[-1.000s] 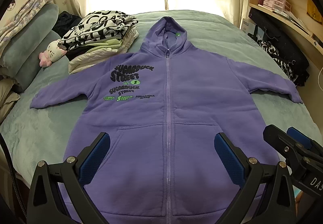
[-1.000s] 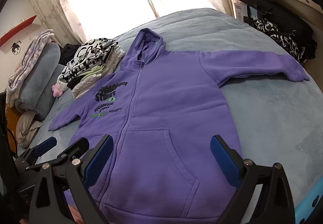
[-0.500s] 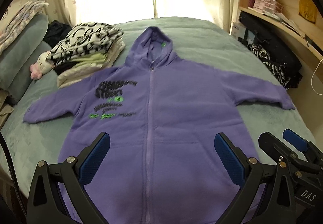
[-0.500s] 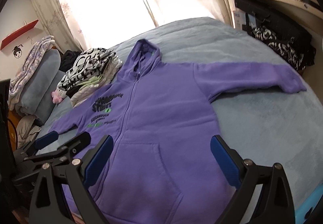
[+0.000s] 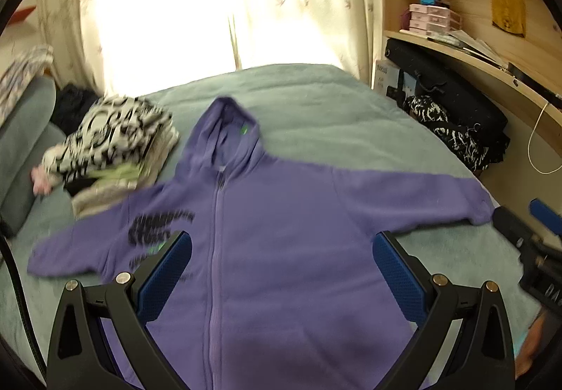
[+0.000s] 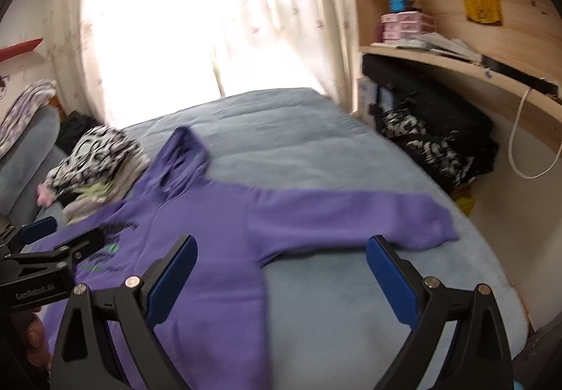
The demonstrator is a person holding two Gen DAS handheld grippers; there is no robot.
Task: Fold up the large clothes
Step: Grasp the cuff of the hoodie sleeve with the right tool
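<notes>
A purple zip hoodie (image 5: 281,249) lies flat, front up, on the grey-green bed (image 5: 333,109), with the hood toward the window and both sleeves spread out. It also shows in the right wrist view (image 6: 217,249). My left gripper (image 5: 279,277) is open and empty, held above the hoodie's lower body. My right gripper (image 6: 281,279) is open and empty, held above the hoodie's right side, near the right sleeve (image 6: 368,218). The right gripper also shows at the right edge of the left wrist view (image 5: 527,242), and the left gripper at the left edge of the right wrist view (image 6: 42,260).
A stack of folded clothes (image 5: 112,147) sits on the bed left of the hood. Pillows (image 5: 21,144) lie at the far left. A wooden shelf unit (image 5: 474,49) and dark bags (image 5: 456,116) stand along the bed's right side. A curtained window (image 5: 175,3) is behind.
Both grippers have risen and tilted up and to the right, so the hoodie sits lower in both views and more of the window and shelves shows. Both stay open. The hoodie has not moved.
</notes>
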